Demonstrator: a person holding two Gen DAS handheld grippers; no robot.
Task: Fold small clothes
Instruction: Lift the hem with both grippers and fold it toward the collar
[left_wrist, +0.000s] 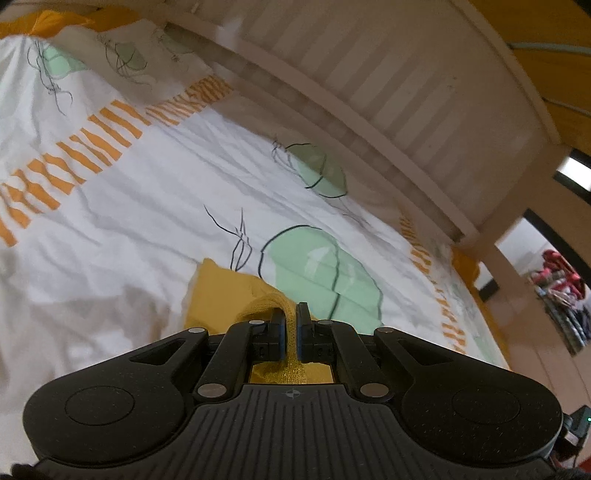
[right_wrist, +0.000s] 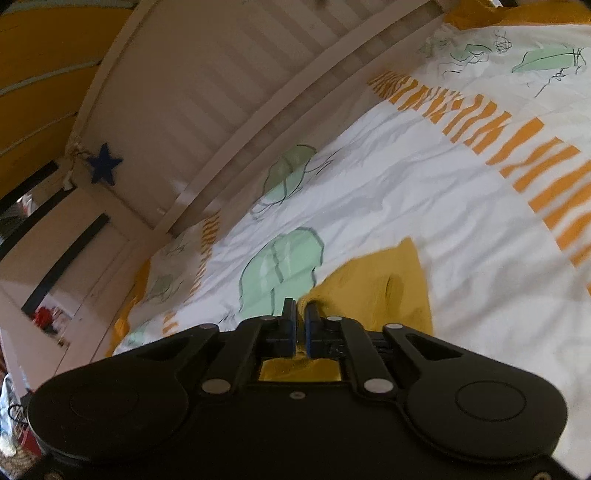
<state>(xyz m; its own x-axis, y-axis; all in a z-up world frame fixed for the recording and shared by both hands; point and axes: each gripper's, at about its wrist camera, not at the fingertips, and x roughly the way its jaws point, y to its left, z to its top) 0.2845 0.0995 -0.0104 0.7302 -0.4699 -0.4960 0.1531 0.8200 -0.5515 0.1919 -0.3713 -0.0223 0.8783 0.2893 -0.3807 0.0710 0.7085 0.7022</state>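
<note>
A small mustard-yellow knitted garment (left_wrist: 221, 295) lies on a white bed cover. My left gripper (left_wrist: 291, 314) is shut on a ribbed edge of the garment, with yellow knit pinched between its fingers and bunched over the left finger. In the right wrist view the same garment (right_wrist: 384, 284) spreads to the right of my right gripper (right_wrist: 300, 312). The right gripper is shut on another edge of it, with yellow cloth showing under the jaws. Most of the garment near both grippers is hidden by the gripper bodies.
The bed cover (left_wrist: 129, 192) is white with green shapes and orange stripes. A white slatted bed rail (left_wrist: 406, 92) runs along the far side, and also shows in the right wrist view (right_wrist: 207, 103) with a blue star (right_wrist: 104, 164) on it. A pile of coloured things (left_wrist: 561, 295) lies beyond the bed.
</note>
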